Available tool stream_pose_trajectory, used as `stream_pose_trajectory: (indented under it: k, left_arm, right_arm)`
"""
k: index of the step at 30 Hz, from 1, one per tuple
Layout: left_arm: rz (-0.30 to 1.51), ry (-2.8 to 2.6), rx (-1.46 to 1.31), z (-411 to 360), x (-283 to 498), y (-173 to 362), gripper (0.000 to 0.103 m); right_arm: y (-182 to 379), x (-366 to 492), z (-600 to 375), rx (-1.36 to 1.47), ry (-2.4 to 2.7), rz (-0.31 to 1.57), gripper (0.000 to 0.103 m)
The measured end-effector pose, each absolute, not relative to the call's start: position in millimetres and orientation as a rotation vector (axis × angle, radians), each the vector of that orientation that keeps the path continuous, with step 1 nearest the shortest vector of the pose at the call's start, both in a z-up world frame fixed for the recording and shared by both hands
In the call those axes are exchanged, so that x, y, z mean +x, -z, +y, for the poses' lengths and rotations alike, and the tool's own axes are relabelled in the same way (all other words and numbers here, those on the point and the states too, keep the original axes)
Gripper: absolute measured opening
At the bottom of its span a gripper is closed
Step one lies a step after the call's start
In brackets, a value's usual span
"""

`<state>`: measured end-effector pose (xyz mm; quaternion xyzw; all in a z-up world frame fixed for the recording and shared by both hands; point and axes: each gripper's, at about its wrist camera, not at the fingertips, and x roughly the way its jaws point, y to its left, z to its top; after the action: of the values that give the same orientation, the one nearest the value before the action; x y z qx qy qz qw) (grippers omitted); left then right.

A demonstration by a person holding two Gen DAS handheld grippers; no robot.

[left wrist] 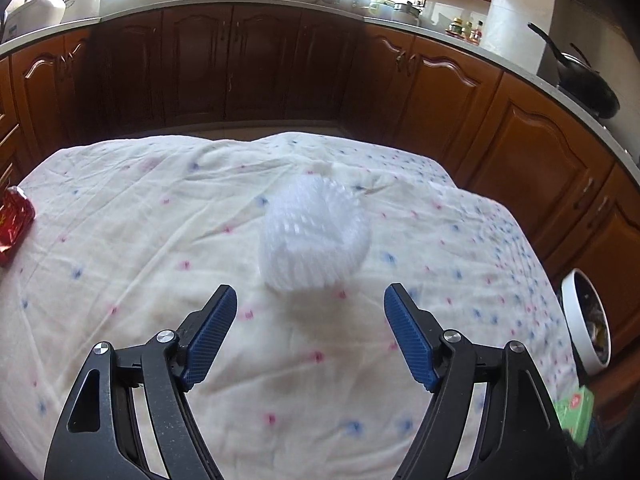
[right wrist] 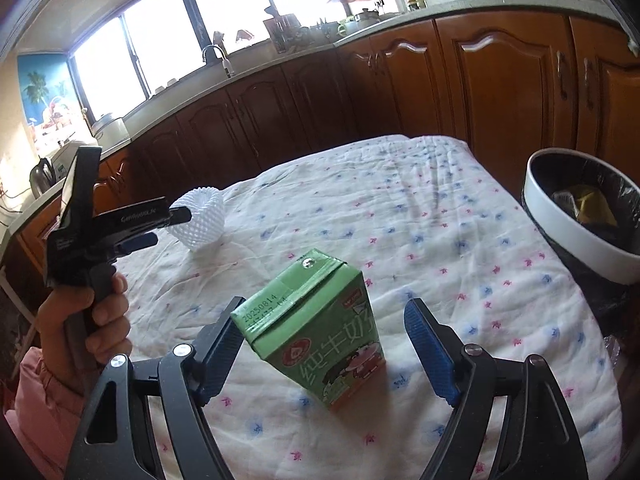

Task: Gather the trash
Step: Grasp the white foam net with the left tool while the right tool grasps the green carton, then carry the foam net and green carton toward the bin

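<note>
A white foam fruit net (left wrist: 314, 234) lies on the cloth-covered table (left wrist: 120, 220), just ahead of my open left gripper (left wrist: 310, 294). In the right wrist view the same net (right wrist: 199, 218) sits at the far left with the left gripper (right wrist: 170, 226) at it, jaws apart. A green milk carton (right wrist: 316, 330) stands tilted on the table between the fingers of my open right gripper (right wrist: 326, 310); its left edge is close to the left finger. A white-rimmed trash bin (right wrist: 580, 216) with a black liner stands off the table's right edge.
A red packet (left wrist: 14, 222) lies at the table's left edge. The bin (left wrist: 586, 320) and the green carton (left wrist: 576, 412) show at the right in the left wrist view. Wooden cabinets and a countertop with a sink and a wok ring the table.
</note>
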<state>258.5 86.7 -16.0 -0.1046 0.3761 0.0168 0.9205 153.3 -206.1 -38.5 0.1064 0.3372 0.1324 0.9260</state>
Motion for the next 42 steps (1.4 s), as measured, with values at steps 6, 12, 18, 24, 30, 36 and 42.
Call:
stream_pose_trajectory:
  k: [6, 12, 18, 24, 30, 36, 42]
  left_arm:
    - [0.78, -0.047, -0.188, 86.8, 285.4, 19.9, 0.062]
    - [0.798, 0.004, -0.151, 76.9, 283.2, 22.8, 0.021]
    - [0.796, 0.104, -0.136, 53.8, 250.0, 14.3, 0.018]
    - [0.797, 0.27, -0.129, 13.8, 198.7, 5.8, 0.018]
    - [0.847, 0.349, -0.101, -16.6, 176.3, 16.5, 0.018]
    - [0.877, 0.372, -0.074, -33.4, 169.9, 27.7, 0.018]
    - [0.874, 0.374, -0.049, -41.8, 165.8, 29.3, 0.018]
  right_arm:
    - [41.2, 155.1, -215.7, 0.249, -0.276, 0.692, 0.06]
    - [36.1, 149.5, -228.3, 0.283, -0.295, 0.675, 0.057]
    - [31.6, 146.3, -250.2, 0.351, -0.315, 0.666, 0.057]
    - [44.8, 146.0, -278.8, 0.439, -0.325, 0.705, 0.06]
    - [54.3, 128.2, -305.3, 0.455, -0.306, 0.728, 0.06]
    - [60.0, 112.3, -317.8, 0.463, -0.309, 0.758, 0.06]
    - [58.3, 104.7, -326.0, 0.494, -0.337, 0.785, 0.06]
